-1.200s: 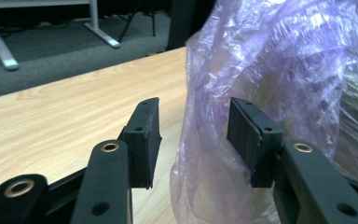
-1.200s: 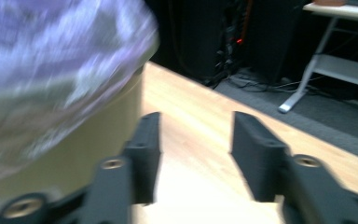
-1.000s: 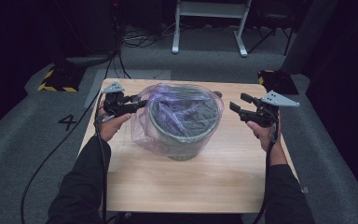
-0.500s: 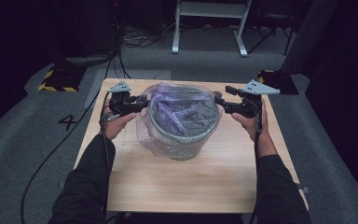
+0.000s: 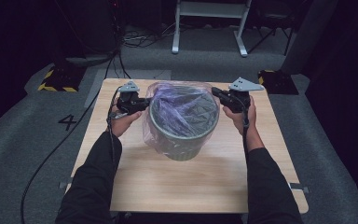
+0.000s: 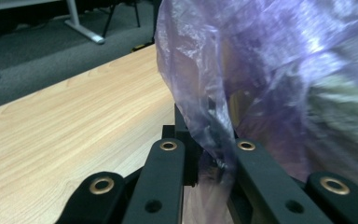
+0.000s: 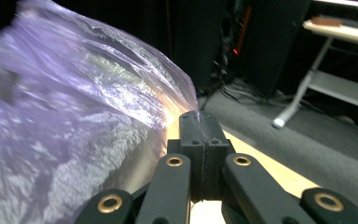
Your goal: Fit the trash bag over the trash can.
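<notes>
A grey-green ribbed bin (image 5: 182,148) stands mid-table, lined with a thin purple plastic bag (image 5: 182,108) that billows over its rim. My left gripper (image 5: 144,103) is at the bag's left rim. Its jaws have just been closing, and in the left gripper view the gripper (image 6: 206,142) pinches a fold of the bag (image 6: 261,70). My right gripper (image 5: 216,92) is at the bag's right rim; its jaws have just been closing too. In the right gripper view the gripper (image 7: 199,122) stands pressed together, with the bag (image 7: 74,121) running into the tips.
The wooden table (image 5: 182,186) has bare board in front of the bin and at both sides. A cable (image 5: 51,158) trails from the left gripper across the grey carpet. A white-legged frame (image 5: 209,23) stands behind, and a yellow-black striped block (image 5: 56,79) lies at back left.
Both hands moved inward to the bag's rim, the right one coming farther from the table's right side. Both pairs of jaws went from open to closed on the film.
</notes>
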The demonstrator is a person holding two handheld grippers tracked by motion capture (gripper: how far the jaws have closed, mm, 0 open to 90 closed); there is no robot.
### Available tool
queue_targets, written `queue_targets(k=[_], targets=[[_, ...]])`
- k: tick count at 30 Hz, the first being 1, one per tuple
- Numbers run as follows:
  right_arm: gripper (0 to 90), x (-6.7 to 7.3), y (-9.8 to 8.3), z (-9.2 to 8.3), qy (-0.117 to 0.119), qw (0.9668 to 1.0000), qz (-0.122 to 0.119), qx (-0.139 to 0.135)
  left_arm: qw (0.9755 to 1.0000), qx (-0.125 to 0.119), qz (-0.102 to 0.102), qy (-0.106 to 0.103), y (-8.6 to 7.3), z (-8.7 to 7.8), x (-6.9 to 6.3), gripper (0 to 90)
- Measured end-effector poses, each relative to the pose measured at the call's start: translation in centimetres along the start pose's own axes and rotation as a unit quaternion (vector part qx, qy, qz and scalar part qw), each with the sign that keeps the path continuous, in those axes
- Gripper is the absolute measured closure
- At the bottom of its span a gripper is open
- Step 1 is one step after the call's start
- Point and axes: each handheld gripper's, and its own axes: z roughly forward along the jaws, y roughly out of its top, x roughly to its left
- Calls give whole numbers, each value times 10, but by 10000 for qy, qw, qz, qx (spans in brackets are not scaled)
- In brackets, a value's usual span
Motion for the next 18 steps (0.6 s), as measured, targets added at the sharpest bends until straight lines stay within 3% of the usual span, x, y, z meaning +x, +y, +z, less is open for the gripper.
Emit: queue_targets(k=[9, 18], targets=[[900, -10, -21, 19, -28, 9979, 402, 509, 9995, 278, -124, -41, -13, 17, 1, 891], [900, -7, -40, 29, 156, 9948, 519, 857, 9988, 471, -80, -144, -25, 20, -1, 893]])
